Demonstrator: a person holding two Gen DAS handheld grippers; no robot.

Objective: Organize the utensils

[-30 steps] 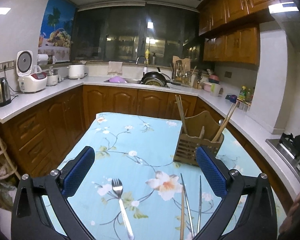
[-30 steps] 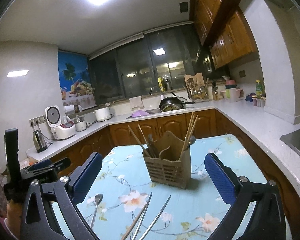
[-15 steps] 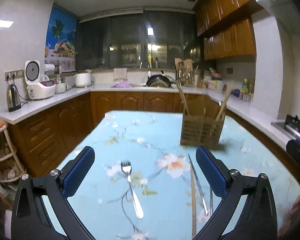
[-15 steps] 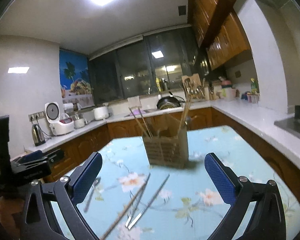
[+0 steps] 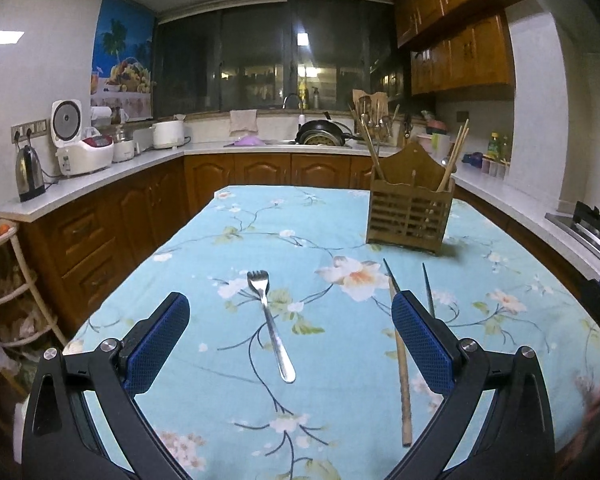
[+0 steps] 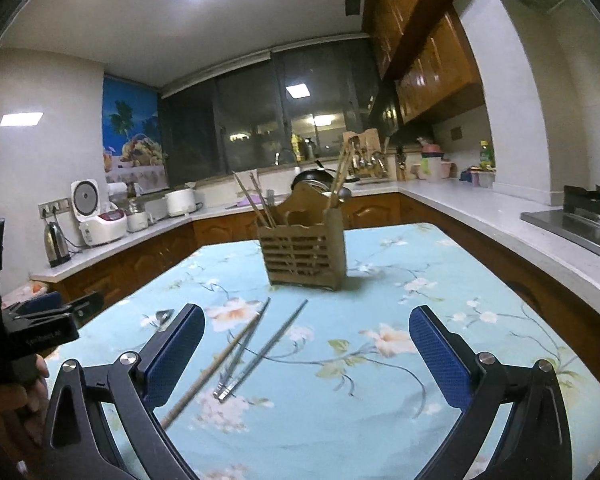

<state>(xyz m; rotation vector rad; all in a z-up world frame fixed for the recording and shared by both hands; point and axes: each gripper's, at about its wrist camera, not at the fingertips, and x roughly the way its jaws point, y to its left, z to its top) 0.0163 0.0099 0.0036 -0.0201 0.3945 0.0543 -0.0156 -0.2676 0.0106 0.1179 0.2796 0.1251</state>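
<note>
- My left tool point(image 5: 286, 342) hovers low over the near end of the worktop point(image 5: 204, 240), its blue pads spread wide with nothing between them.
- My right tool point(image 6: 306, 350) is also spread wide and empty, aimed down the worktop toward the holder.
- Nearest to me on the flowered cloth, between the left tool's pads, lies a steel fork point(image 5: 270, 324), handle toward me and tines pointing away. It lies loose on the cloth, not yet put away.
- Just to the right of the fork lies a wooden chopstick point(image 5: 400, 364), running near to far beside the left tool's right pad.
- Beside it, seen best from the right wrist, lie metal chopsticks point(image 6: 260, 354): thin, grey, close to the wooden one, their near ends almost touching. I cannot tell exactly how many.
- Farther off, right of centre, stands the wooden utensil holder point(image 5: 410, 210), upright, well apart from the loose pieces. Several chopsticks already lean in it, and the right view shows what looks like a spoon bowl among them.
- My reading: part of the sorting is done; the fork and the loose chopsticks are left, and the fork sits best placed for my left tool.
</note>
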